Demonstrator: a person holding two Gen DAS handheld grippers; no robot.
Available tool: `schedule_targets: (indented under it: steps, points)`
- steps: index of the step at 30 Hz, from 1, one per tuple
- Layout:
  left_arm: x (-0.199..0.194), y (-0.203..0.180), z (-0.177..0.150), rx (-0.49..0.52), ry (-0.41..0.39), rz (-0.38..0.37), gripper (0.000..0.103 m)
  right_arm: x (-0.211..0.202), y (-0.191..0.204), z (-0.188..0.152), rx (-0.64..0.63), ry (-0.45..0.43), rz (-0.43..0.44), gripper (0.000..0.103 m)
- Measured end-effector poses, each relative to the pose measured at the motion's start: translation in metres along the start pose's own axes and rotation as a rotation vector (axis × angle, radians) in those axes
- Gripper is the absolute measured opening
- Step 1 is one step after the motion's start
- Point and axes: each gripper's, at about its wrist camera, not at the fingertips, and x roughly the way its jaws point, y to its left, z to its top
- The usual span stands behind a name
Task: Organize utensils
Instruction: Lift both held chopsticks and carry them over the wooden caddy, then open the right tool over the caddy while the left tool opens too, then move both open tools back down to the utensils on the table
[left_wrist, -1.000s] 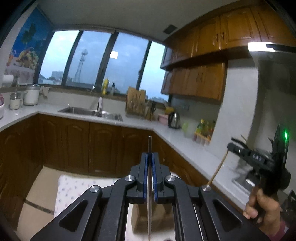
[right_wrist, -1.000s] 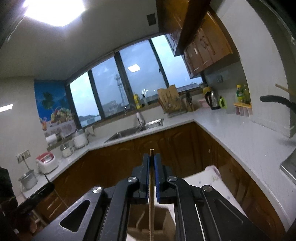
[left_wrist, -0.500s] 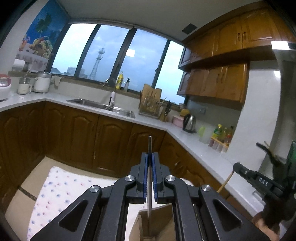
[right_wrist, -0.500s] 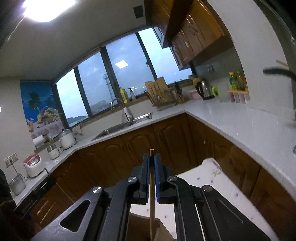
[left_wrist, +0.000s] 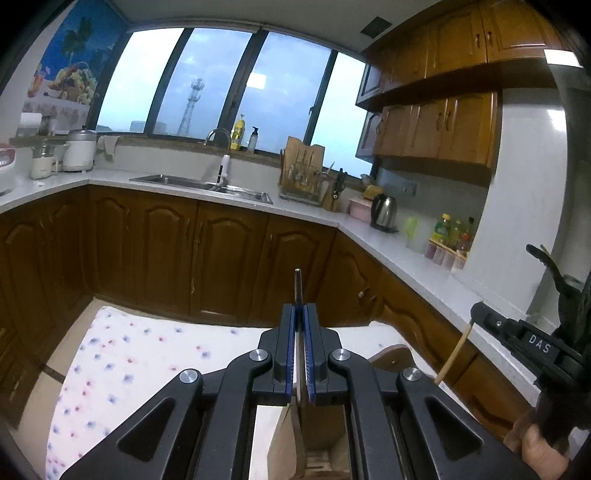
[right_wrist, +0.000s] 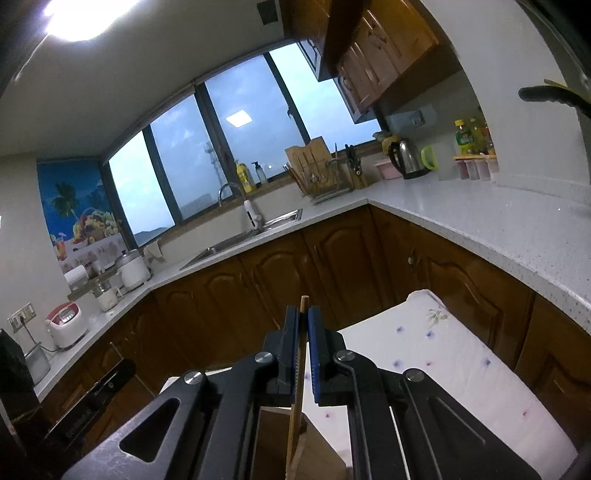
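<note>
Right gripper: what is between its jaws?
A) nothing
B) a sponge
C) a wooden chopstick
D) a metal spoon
C: the right gripper is shut on a thin wooden chopstick, whose lower end hangs over the wooden holder.

Home kitchen, sink (left_wrist: 201, 183), wooden cabinets (left_wrist: 436, 129), kettle (left_wrist: 384, 208)

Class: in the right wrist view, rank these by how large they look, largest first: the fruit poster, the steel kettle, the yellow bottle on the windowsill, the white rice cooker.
1. fruit poster
2. white rice cooker and steel kettle: look about alike, so unranked
3. yellow bottle

All stand at different distances, so apparent size only.
</note>
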Motion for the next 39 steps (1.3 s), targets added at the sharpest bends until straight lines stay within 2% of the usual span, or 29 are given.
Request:
schedule_targets:
  steps: [4,5,6,7,8,9,11,12,13,15,17,19,23,30,39]
  points:
    - [-0.013,0.006,0.007,0.009,0.017,-0.005,0.003,0.008,-0.002,0.001,-0.004,0.013,0.002,0.006]
    - [-0.019,0.011,0.01,0.009,0.022,-0.005,0.004,0.005,-0.004,0.001,-0.005,0.016,0.005,0.01]
    - [-0.02,0.012,0.011,0.008,0.03,-0.009,0.008,0.006,-0.005,0.001,-0.006,0.022,0.007,0.01]
    - [-0.022,0.013,0.012,0.005,0.038,-0.015,0.018,0.006,-0.005,0.002,-0.005,0.027,0.009,0.011]
    - [-0.028,0.016,0.011,0.004,0.034,-0.013,0.027,0.003,-0.005,0.002,-0.003,0.028,0.011,0.017]
    - [-0.031,0.016,0.013,0.005,0.025,-0.007,0.03,0.002,-0.007,0.003,0.002,0.031,0.011,0.023]
    - [-0.04,0.016,0.011,0.007,0.017,-0.006,0.039,-0.004,-0.011,0.004,0.021,0.029,0.026,0.065]
    - [-0.042,0.016,0.011,0.006,0.02,-0.006,0.043,-0.008,-0.013,0.004,0.031,0.021,0.036,0.071]
    - [-0.045,0.017,0.011,0.004,0.021,-0.003,0.053,-0.013,-0.013,0.005,0.033,0.012,0.037,0.074]
    - [-0.057,0.02,0.01,-0.004,0.01,0.007,0.063,-0.022,-0.015,0.008,0.036,0.003,0.044,0.074]
    - [-0.066,0.022,0.008,-0.011,0.013,0.015,0.077,-0.031,-0.017,0.01,0.049,0.005,0.061,0.081]
    - [-0.079,0.027,0.006,-0.028,0.015,0.023,0.081,-0.041,-0.02,0.011,0.058,-0.003,0.067,0.085]
    - [-0.108,0.033,0.001,-0.044,0.043,0.041,0.085,-0.061,-0.019,0.01,0.068,-0.006,0.09,0.094]
    - [-0.158,0.042,-0.007,-0.042,0.109,0.077,0.086,-0.101,-0.012,-0.004,0.037,0.04,0.115,0.096]
    - [-0.215,0.046,-0.022,-0.053,0.196,0.086,0.086,-0.144,0.004,-0.047,-0.054,0.121,0.095,0.096]
